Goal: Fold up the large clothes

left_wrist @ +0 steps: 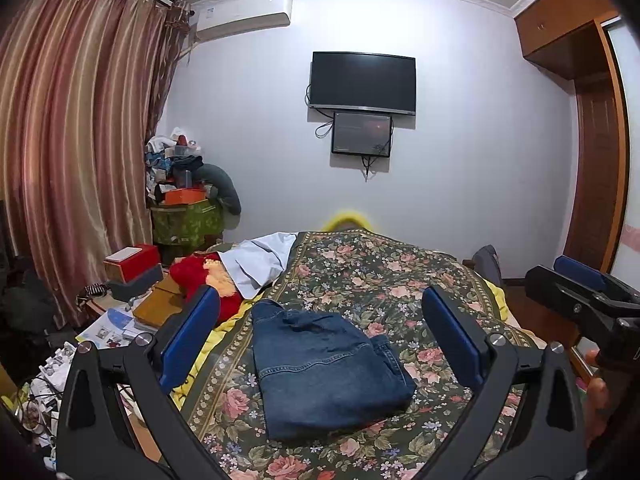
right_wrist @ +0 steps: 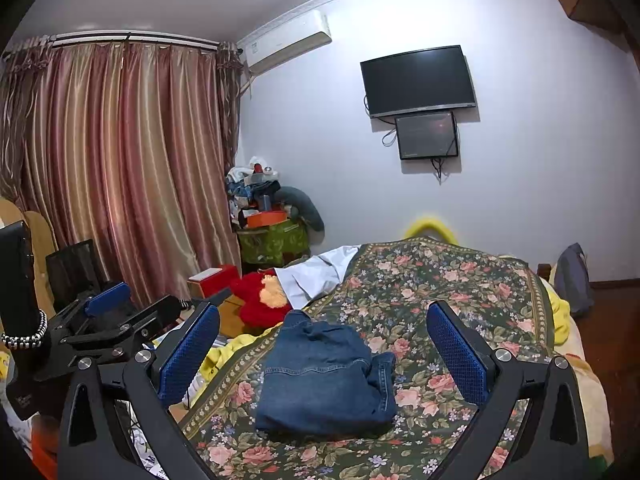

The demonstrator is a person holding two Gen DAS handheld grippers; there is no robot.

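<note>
Both grippers are held level and side by side, each aimed forward with nothing gripped: the left gripper (left_wrist: 320,340) is seen with its jaws spread wide, the right gripper (right_wrist: 322,354) likewise, and part of a hand (left_wrist: 596,396) is glimpsed at the right gripper's handle.

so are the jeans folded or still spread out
Folded. The jeans lie as a compact, layered bundle on the floral bedspread, with stacked edges at the right side. Both grippers are open and off them.

Home bedroom — bed (left_wrist: 400,280), curtains (left_wrist: 80,140), wall TV (left_wrist: 362,82), AC unit (left_wrist: 244,14)
</note>
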